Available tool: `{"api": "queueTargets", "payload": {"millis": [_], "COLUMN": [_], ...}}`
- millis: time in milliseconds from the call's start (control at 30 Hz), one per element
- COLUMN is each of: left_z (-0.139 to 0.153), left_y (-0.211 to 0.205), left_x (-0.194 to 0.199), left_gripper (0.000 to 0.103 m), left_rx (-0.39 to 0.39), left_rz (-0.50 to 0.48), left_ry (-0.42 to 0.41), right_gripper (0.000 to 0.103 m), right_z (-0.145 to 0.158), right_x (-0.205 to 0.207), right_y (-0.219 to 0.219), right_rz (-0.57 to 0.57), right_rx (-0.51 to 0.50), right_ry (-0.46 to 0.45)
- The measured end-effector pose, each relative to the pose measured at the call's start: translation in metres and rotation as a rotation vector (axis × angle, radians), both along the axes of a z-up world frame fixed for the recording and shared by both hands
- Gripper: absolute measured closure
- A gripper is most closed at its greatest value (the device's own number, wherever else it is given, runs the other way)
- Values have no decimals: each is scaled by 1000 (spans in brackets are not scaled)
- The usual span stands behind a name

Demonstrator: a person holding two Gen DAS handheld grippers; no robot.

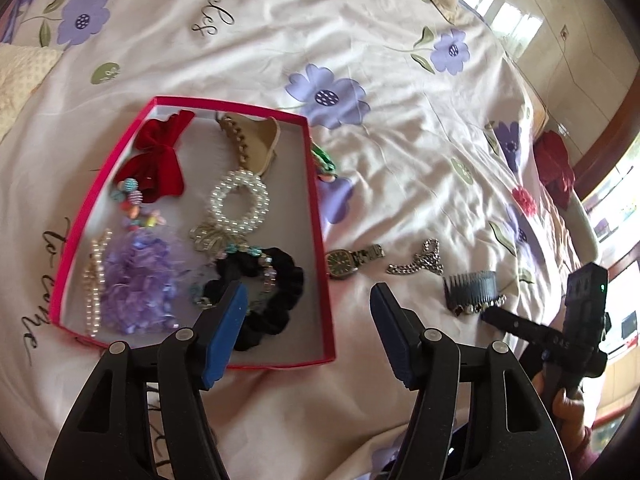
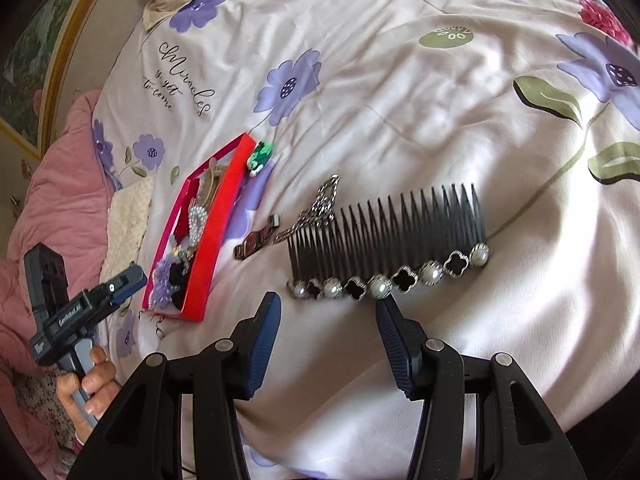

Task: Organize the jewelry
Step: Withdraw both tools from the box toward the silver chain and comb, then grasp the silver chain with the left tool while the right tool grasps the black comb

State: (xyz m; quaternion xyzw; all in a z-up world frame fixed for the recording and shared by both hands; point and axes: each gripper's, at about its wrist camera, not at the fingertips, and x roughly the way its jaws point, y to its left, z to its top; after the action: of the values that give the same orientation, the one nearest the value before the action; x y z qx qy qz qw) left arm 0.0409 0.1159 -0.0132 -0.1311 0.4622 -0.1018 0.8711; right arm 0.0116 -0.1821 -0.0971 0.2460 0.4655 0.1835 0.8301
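A red box (image 1: 320,216) lies on the bed and holds a red bow (image 1: 156,160), a tan claw clip (image 1: 256,140), a pearl ring (image 1: 240,200), a purple scrunchie (image 1: 136,280) and a black scrunchie (image 1: 280,296). My left gripper (image 1: 308,296) is open and empty over the box's near right corner. A watch (image 1: 348,262), a silver chain (image 1: 420,262) and a black hair comb (image 1: 472,290) lie right of the box. My right gripper (image 2: 328,304) is open just short of the comb's (image 2: 384,236) pearl edge.
A green hair piece (image 1: 324,160) lies against the box's right side, also in the right wrist view (image 2: 260,156). The flowered sheet (image 1: 400,80) is wrinkled. A red cloth (image 1: 554,164) lies at the bed's far right edge. A pink quilt (image 2: 68,184) lies beyond the box.
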Motion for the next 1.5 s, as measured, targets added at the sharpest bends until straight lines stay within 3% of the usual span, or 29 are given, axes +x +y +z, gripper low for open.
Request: {"api": "queueTargets", "payload": {"millis": [233,333,567,633,700,967,1067,1100,1167,1200,1233,1433,1467,1500], "left_z": [2,1,-11,-15,-20,-40,-52,-57,-62,-61,-59,-50,-46,-41], "left_y": [-38,-61,-104,-114,-126,-166,-184,-188,-196,-197,-196,-182,-177,-171], "left_x": [17,28,50,55,59,77,85,87,88,87,87,76,74,71], "left_gripper": [40,40,40,40,40,40,45,55,63,75,79,80,88,88], "left_rx": [18,34,70,79,95,141,160,167,192,193,178,190,181,167], "left_rz": [-81,-133,-221,-246,-274,-371,-411,-423,-435,-441,-452,-413,-400,-386], "left_ry": [1,3,29,35,43,66,80,90,85,79,81,53,47,38], "right_gripper": [51,56,57,59,86,87,87,87,87,87,87,88,89,90], "right_z": [-3,-1,-9,-8,-8,-1,-1,-2,-2,-1,-1,6,8,10], "right_x": [20,26,41,45,49,45,43,43,42,42,42,40,40,39], "right_y": [-14,-17,-36,-39,-42,-78,-87,-89,-90,-90,-90,-80,-77,-75], "right_rz": [-65,-80,-140,-150,-169,-239,-257,-261,-262,-260,-257,-219,-211,-203], "right_rx": [60,67,185,173,150,151,161,166,167,166,166,159,157,156], "right_ry": [-13,-25,7,-5,-10,-55,-52,-50,-49,-49,-50,-69,-73,-78]}}
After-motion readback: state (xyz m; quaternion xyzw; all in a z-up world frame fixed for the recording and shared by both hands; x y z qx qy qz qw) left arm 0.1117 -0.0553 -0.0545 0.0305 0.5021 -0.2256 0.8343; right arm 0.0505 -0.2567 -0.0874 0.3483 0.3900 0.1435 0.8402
